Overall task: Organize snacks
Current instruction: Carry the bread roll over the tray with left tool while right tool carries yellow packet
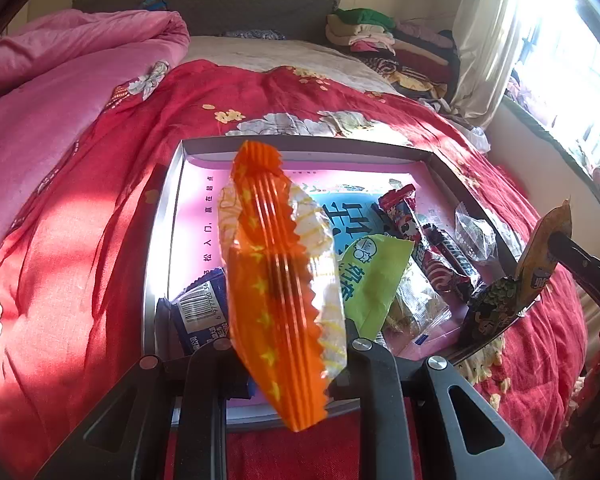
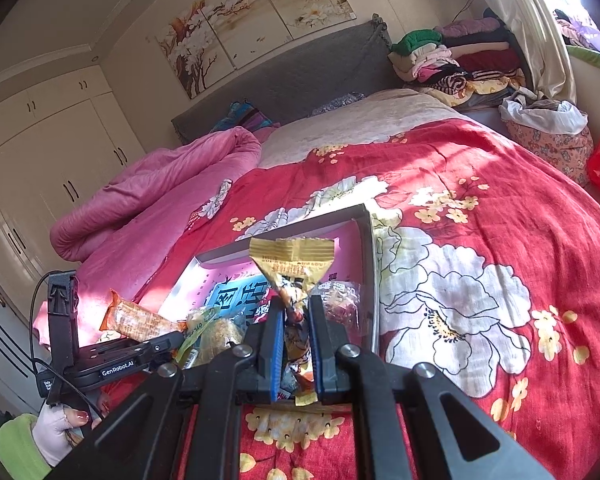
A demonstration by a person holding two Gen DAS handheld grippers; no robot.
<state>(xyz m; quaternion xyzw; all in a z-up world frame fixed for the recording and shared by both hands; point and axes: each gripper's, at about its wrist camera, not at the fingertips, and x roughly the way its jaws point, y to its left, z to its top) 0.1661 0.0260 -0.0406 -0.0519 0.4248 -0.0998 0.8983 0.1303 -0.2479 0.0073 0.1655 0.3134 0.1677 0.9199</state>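
While both claws hold stock, the count runs thus: my left claw (image 1: 288, 344) clamped on an orange packet (image 1: 276, 280), my right claw (image 2: 296, 344) clamped on a yellow packet (image 2: 296, 276), both above the box (image 1: 308, 146). Several snacks (image 1: 420, 236) already lie inside it. Two left to deposit, I judge. Beyond: bed (image 2: 460, 184).

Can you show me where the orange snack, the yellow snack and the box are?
orange snack (image 1: 276, 280): left wrist view, middle of the wrapper.
yellow snack (image 2: 294, 260): right wrist view, its upper end.
box (image 1: 312, 145): left wrist view, far rim.
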